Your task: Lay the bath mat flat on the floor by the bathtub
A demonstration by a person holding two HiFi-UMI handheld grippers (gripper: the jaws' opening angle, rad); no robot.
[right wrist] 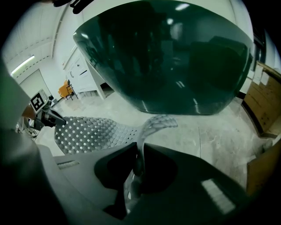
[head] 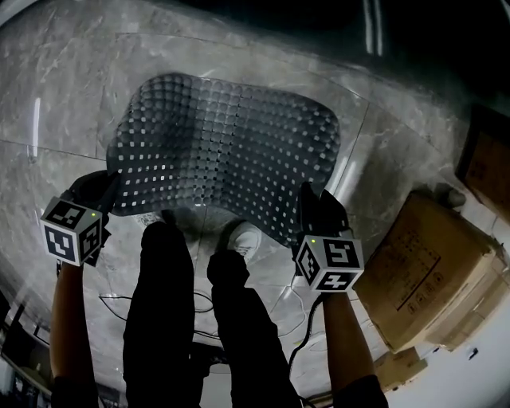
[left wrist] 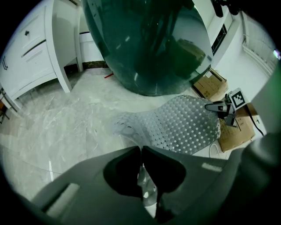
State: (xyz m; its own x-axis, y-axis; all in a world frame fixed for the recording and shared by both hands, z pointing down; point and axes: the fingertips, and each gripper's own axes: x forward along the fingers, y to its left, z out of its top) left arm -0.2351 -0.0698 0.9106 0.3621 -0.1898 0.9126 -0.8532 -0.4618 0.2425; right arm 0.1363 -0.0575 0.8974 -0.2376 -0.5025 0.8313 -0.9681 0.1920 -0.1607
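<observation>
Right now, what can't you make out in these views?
Bathtub: head view, cut off by the top edge.
Bath mat near edge: head view, partly behind the person's legs.
Floor under the mat: every view, mat covers it; touchdown unclear.
Corners in the shut jaws: left gripper and right gripper bodies hide most.
Cardboard box: right gripper view, cut by the edge.

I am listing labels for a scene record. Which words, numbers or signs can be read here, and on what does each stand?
No text is readable in any view.
Cardboard box: faint print on its top, too blurred to read.
Cube of the left gripper and cube of the right gripper: square black-and-white markers, no letters.
Dark wall plate: too small to read.
Bath mat: a grid of holes, no print.
</observation>
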